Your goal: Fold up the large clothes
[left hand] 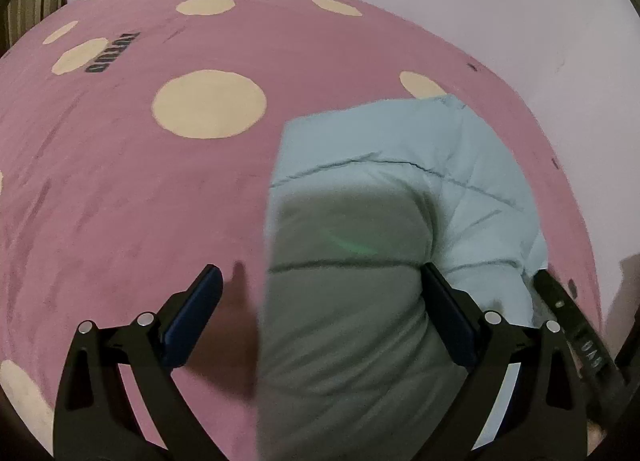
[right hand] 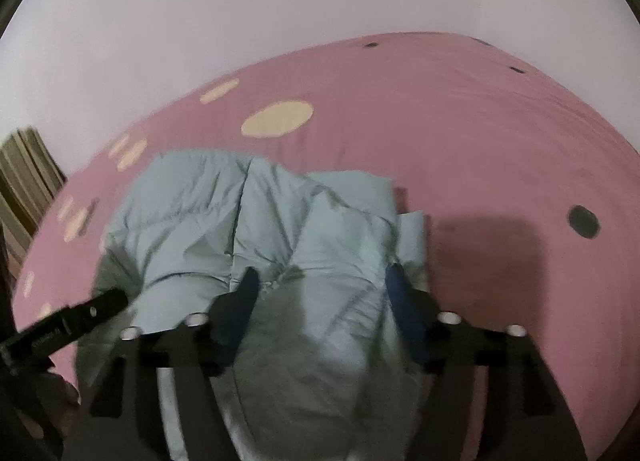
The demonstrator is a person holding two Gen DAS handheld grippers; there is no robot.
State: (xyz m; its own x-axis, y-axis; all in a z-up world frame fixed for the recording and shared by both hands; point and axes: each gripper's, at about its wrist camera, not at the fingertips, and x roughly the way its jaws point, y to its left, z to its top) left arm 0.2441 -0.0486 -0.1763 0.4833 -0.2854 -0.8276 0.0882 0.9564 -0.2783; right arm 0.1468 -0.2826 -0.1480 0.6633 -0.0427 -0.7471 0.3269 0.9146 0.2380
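A light blue puffer jacket (left hand: 384, 189) lies folded in a thick bundle on a pink bed cover (left hand: 132, 189). My left gripper (left hand: 322, 279) is open above the bundle's left edge, its left finger over the cover and its right finger over the jacket. In the right wrist view the jacket (right hand: 224, 213) fills the middle. My right gripper (right hand: 322, 281) is open, its fingers wide apart just above the jacket's near part. The other gripper's black body (right hand: 72, 321) shows at the left, and the right gripper's body (left hand: 568, 309) shows at the right of the left wrist view.
The pink cover has large cream dots (left hand: 210, 103) and a dark dot (right hand: 583, 222). A pale wall (right hand: 280, 1) stands behind the bed. A striped curtain (right hand: 24, 177) hangs at the far left.
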